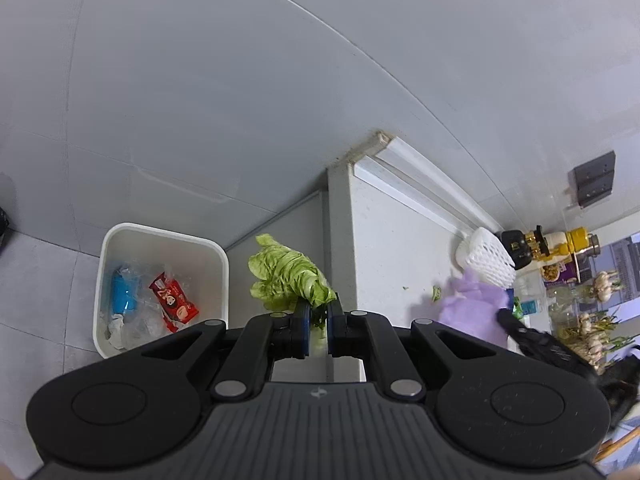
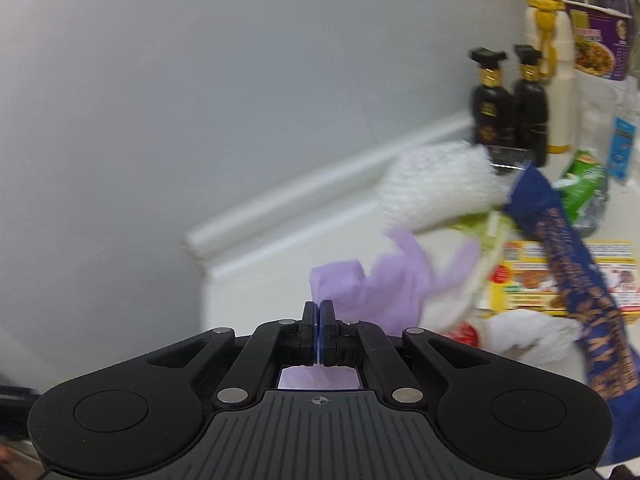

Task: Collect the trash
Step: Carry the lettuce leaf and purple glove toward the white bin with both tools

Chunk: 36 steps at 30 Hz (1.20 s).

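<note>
While the left gripper (image 1: 319,312) clenches the stem end of a lettuce leaf (image 1: 288,278), the leaf hangs in the air off the counter (image 1: 384,264) edge, its ruffled tip pointing to about 10 o'clock in the left wrist view, long axis running from the jaws toward the white trash bin (image 1: 164,236). The bin stands on the floor at 9 o'clock from the leaf and already holds a red wrapper (image 1: 174,302), a blue item (image 1: 122,290) and clear plastic. The right gripper (image 2: 319,312) is pinched shut on the near edge of a crumpled purple tissue (image 2: 372,284), which lies on the counter at 1 o'clock from the jaws, just beside a white foam net (image 2: 436,184), a dark blue packet (image 2: 576,276) and a yellow box (image 2: 524,276). Risks, as judged: the leaf is not yet over the bin, so letting go here would likely drop it on the floor; the grip on thin leaf may tear through; the tissue hold looks shallow and, the view being blurred, may slip or drag neighbouring litter.
</note>
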### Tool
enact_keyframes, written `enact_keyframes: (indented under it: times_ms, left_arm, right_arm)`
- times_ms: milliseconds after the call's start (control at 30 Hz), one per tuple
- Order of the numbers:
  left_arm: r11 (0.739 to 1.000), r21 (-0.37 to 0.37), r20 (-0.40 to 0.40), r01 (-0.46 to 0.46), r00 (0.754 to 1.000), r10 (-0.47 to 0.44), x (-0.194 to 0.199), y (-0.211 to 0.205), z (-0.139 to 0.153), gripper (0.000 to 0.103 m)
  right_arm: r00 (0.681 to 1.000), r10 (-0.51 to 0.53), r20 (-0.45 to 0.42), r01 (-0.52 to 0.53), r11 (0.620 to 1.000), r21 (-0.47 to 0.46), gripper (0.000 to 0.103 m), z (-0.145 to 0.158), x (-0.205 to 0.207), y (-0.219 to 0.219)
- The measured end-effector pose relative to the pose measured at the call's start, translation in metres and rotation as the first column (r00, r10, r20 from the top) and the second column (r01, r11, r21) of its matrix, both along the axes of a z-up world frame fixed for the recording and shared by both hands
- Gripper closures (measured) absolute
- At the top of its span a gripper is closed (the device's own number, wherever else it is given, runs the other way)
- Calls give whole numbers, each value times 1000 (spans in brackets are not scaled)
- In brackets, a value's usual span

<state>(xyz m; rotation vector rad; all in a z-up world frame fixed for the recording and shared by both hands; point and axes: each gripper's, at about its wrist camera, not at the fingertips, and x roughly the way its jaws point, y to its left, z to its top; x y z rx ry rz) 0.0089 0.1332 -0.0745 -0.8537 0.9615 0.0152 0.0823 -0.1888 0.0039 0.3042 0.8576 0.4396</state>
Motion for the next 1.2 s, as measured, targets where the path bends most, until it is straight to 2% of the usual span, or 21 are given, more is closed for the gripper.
enact_keyframes:
  times_ms: [300, 533, 800, 967, 1200]
  left_arm:
    - [998, 6, -20, -66, 998, 66, -10, 19, -5, 96]
    - [994, 6, -63, -112, 992, 112, -16, 33, -18, 96]
    - [989, 9, -131, -147, 980, 147, -17, 41, -49, 96]
    - [986, -14, -190, -164, 969, 158, -17, 49, -80, 96]
    - [985, -35, -303, -171, 941, 153, -11, 53, -129, 96]
  right_arm:
    - [990, 137, 29, -140, 975, 174, 103, 43, -21, 38]
    - [965, 262, -17, -249, 934, 256, 103, 45, -28, 83]
    - [929, 364, -74, -339, 913, 228, 103, 24, -36, 142]
    - [907, 396, -140, -370, 911, 181, 103, -6, -33, 178]
    - [878, 442, -187, -430, 897, 101, 103, -43, -32, 222]
